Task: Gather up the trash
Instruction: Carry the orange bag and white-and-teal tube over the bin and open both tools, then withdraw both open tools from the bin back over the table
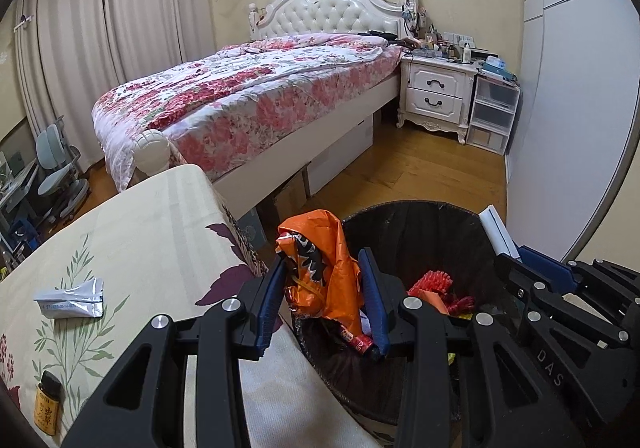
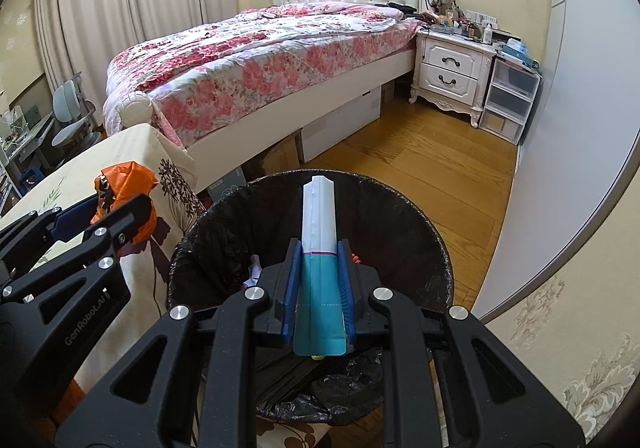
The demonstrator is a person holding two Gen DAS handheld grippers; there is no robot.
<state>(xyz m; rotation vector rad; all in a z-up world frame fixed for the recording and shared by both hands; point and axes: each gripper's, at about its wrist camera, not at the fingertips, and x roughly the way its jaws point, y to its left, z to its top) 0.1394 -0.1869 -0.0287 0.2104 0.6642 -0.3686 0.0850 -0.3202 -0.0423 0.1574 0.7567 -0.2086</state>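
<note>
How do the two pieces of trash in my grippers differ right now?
The left gripper holds a crumpled orange wrapper; the right gripper holds a flat, folded white-and-teal packet. The wrapper bulges loosely between its fingers; the packet stands straight and narrow. Both are clamped over the black-lined trash bin.

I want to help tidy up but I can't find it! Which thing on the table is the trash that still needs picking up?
Start at the table with the flowery cloth, beside the black bin. On the cloth lies a crumpled silver-white wrapper. Its only neighbour there is a small bottle with a yellow label and dark cap, nearer the table's edge; the wrapper is flat, shiny and torn open.
</note>
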